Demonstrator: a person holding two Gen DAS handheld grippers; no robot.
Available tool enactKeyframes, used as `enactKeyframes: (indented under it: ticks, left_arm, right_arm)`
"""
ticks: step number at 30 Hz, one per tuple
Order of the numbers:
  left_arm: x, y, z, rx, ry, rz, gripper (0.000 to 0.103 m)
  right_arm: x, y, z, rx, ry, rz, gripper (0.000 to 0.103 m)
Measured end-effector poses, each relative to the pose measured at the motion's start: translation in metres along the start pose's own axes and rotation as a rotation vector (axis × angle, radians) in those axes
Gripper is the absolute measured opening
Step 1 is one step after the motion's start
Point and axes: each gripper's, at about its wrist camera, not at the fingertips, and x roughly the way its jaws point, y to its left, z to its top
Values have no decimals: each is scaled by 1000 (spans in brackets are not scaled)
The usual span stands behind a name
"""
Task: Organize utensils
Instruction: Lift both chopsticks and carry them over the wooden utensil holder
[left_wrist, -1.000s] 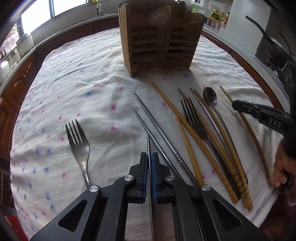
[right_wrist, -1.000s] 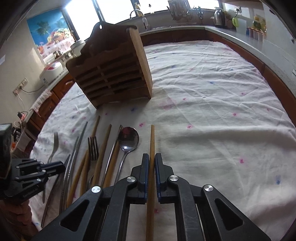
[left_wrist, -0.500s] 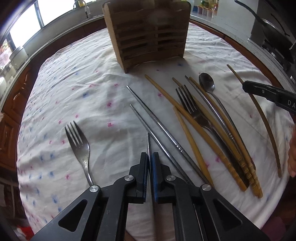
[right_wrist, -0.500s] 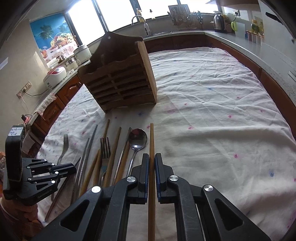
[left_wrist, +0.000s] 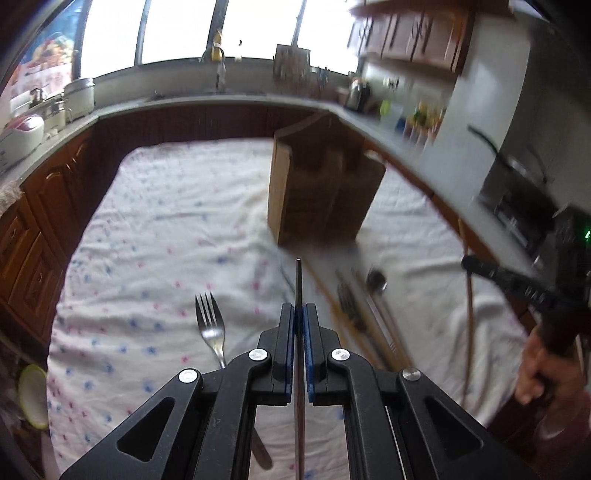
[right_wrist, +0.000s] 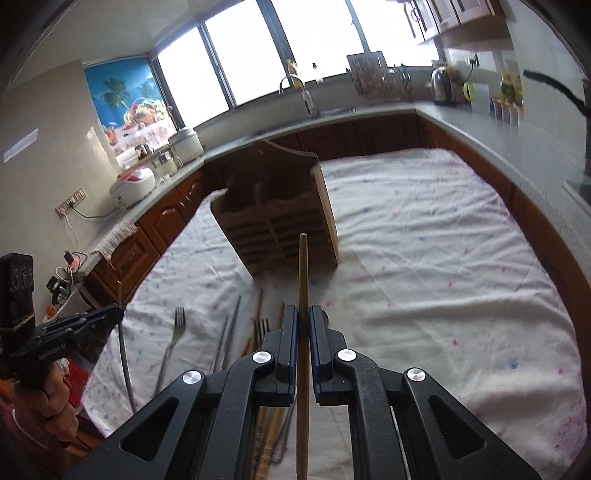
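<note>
1. The left tongs (left_wrist: 300, 306) are clamped on a thin metal chopstick (left_wrist: 299, 284), which runs straight out between the pads toward 12 o'clock, its tip clear of the cloth.
2. The right tongs (right_wrist: 303, 308) are clamped on a wooden chopstick (right_wrist: 303, 266), also pointing out toward 12 o'clock, with its tip in front of the holder's lower slats.
3. The wooden utensil holder (right_wrist: 280, 218) stands upright on the table (right_wrist: 443, 258), which is covered by a white cloth. From the left tongs it sits at about 12 to 1 o'clock; from the right tongs at about 11 to 12 o'clock.
4. What the coming move turns on: each chopstick's long axis already lines up roughly with the way to the holder, but both lie slanted rather than upright. As I judge it, each must be tipped nearer vertical and brought above the holder's open top before it can drop in.
5. The right tongs look the nearer to the holder, though the left view is blurred, so this is not certain.
6. On the cloth lie a lone fork (left_wrist: 210, 321) at 10 o'clock of the left tongs, and a bundle of chopsticks, a fork and a spoon (left_wrist: 376, 278) at 1 to 2 o'clock.
</note>
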Motion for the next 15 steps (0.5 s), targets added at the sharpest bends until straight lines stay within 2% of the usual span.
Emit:
enactKeyframes:
  ticks: [8,15]
  left_arm:
    - [-55,6,-11,-51,-163,-25,3]
    - [-65,3,-16,-56,-225,-31,3]
  right_arm:
    - [-26,17,8,-26,-110,6,6]
    - [-34,24,18,-43,-150,10,6]
